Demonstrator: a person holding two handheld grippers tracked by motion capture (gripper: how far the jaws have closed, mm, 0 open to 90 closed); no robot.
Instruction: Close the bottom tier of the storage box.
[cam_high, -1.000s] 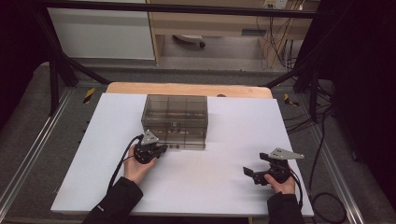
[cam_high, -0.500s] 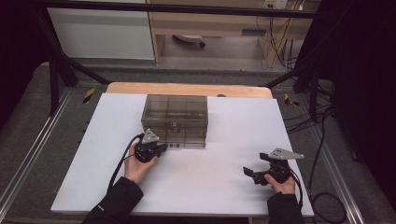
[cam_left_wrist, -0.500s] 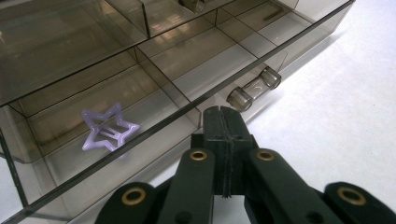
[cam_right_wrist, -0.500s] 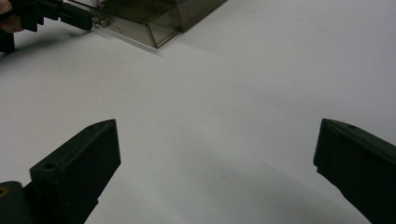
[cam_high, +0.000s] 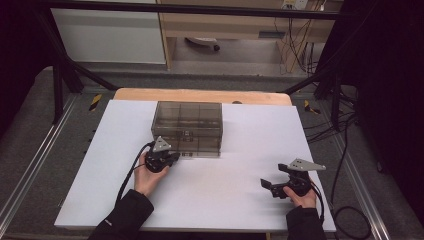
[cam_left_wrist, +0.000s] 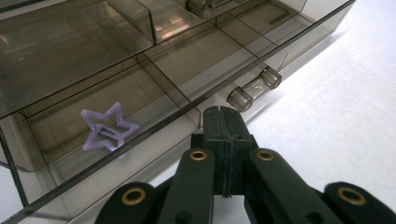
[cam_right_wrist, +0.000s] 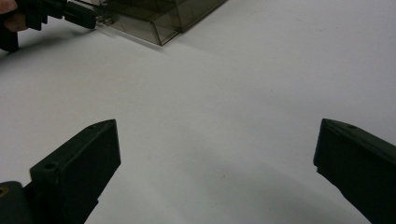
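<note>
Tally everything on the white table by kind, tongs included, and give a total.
Smoky clear drawer boxes: 1
Purple star clips (inside a drawer compartment): 1
Tongs: 2, the left tongs shut near a drawer handle, the right tongs open over bare table
Total: 4

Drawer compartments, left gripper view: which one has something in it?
The compartment at the drawer's near-left end, left of the shut left gripper. It holds a purple star; the others in view look bare.
</note>
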